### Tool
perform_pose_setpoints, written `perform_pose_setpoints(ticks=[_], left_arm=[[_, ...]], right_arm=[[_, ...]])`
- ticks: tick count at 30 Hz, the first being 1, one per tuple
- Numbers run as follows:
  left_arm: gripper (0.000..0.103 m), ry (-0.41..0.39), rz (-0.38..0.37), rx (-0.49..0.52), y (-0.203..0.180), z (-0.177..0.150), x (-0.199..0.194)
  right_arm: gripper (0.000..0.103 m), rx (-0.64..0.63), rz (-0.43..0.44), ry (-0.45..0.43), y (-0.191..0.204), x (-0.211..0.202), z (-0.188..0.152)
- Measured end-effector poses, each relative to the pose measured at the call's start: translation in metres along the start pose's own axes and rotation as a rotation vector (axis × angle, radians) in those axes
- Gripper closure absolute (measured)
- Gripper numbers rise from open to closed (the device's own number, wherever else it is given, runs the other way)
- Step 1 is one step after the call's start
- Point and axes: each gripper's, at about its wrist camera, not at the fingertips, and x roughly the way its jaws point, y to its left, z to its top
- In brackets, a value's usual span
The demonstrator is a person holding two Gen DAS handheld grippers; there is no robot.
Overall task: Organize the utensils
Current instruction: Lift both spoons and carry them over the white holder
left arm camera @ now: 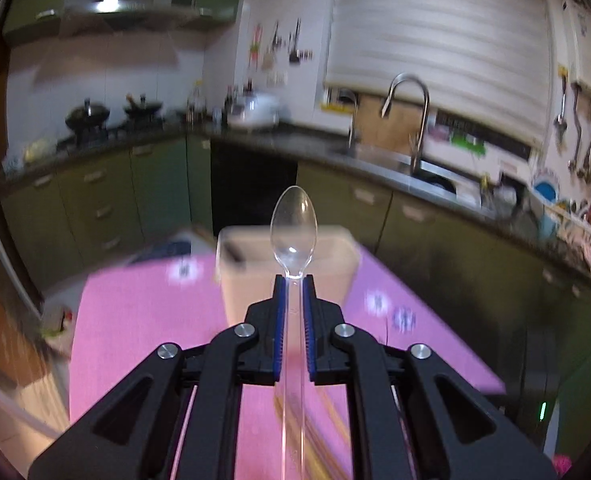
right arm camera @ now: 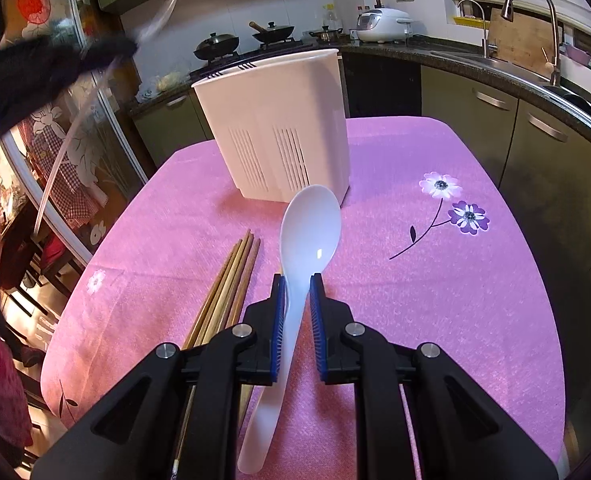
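Observation:
My left gripper (left arm camera: 293,278) is shut on a clear plastic spoon (left arm camera: 293,228), bowl end forward, held high above the white slotted utensil holder (left arm camera: 335,276). My right gripper (right arm camera: 296,276) is shut on a white plastic spoon (right arm camera: 309,232), held just above the pink tablecloth (right arm camera: 435,320) in front of the holder (right arm camera: 275,120). Several wooden chopsticks (right arm camera: 231,280) lie on the cloth left of the right gripper. The left gripper with the clear spoon also shows blurred at the upper left of the right wrist view (right arm camera: 107,52).
The table stands in a kitchen with green cabinets (right arm camera: 495,120). A dark counter with a sink and tap (right arm camera: 535,20) runs along the right. Pans on a stove (right arm camera: 247,40) and a rice cooker (right arm camera: 383,24) stand behind the holder. A glass door (right arm camera: 55,160) is at the left.

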Motion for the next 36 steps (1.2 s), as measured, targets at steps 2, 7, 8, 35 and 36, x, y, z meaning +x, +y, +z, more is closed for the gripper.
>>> perform_pose_setpoints(ticks=[2,7,8,35,36], left_arm=[[0.095,-0.054,-0.005,-0.006,-0.001,0.015,0.005],[0.095,-0.183,0.002,-0.011,-0.001,0.05,0.025],[0.095,-0.21,0.0,-0.016,0.0,0.057,0.031],[0.094,-0.257,0.09,-0.018,0.018,0.021,0.126],[0.094,-0.249,0.094,-0.016,0.018,0.017,0.126]], right_arm=[[0.09,0.001,0.002,-0.008,-0.001,-0.003,0.001],[0.09,0.003,0.003,-0.029,-0.005,-0.011,0.003],[0.09,0.006,0.003,-0.035,-0.006,-0.013,0.003],[0.09,0.021,0.014,-0.136,-0.016,-0.033,0.035],[0.09,0.016,0.016,-0.148,-0.016,-0.035,0.04]])
